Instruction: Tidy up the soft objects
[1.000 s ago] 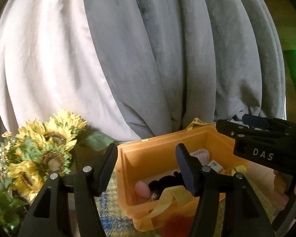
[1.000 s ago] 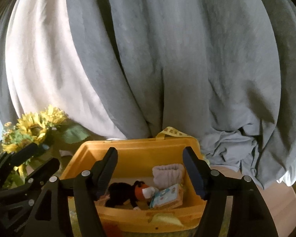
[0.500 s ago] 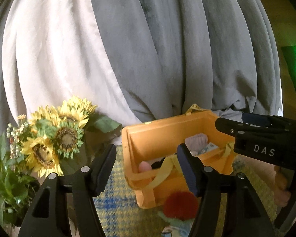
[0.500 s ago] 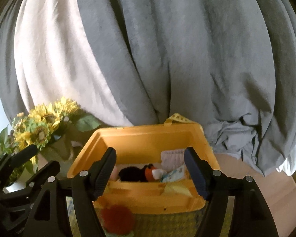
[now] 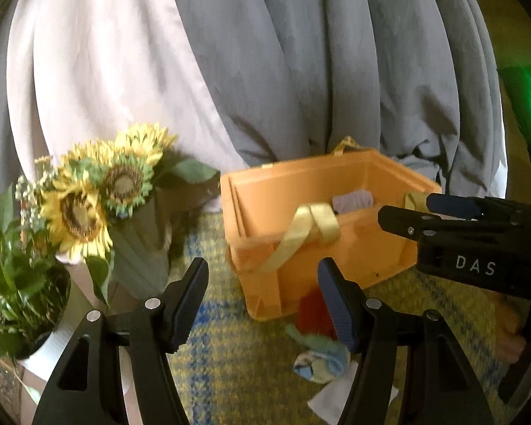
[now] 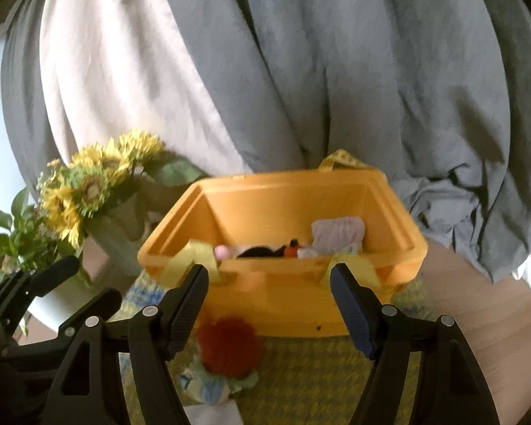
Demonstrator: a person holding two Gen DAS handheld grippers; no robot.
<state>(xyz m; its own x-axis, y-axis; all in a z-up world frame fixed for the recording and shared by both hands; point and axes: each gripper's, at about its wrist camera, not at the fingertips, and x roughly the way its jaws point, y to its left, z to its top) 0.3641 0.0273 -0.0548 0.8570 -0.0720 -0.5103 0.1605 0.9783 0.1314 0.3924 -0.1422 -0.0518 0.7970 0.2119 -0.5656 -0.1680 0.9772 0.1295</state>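
Two grippers hang over a small table, both pointed at an orange plastic bin (image 5: 322, 248).

From the left wrist, the left gripper (image 5: 263, 301) has its jaws parted with nothing between them. The bin sits on a yellow-and-blue checked mat (image 5: 223, 347), with pale yellow fabric handles (image 5: 301, 233) drooping over its near wall and a folded lilac cloth (image 5: 352, 199) showing inside. Just in front of the bin lie a fuzzy red soft toy (image 5: 311, 315), a bluish patterned cloth (image 5: 318, 366) and a white piece beside it. Sunflowers (image 5: 99, 194) stand in a vase to the left, against grey and white curtains (image 5: 301, 71). The right gripper (image 5: 407, 212) reaches in from the right.

From the right wrist, the right gripper (image 6: 269, 304) is likewise spread and empty. The bin (image 6: 283, 294) holds a black plush with an orange patch (image 6: 265, 251), something pink (image 6: 221, 252) and the lilac cloth (image 6: 338, 235). The red toy (image 6: 230, 345) rests on the mat against the bin's front wall, on top of the patterned cloth (image 6: 205, 386).
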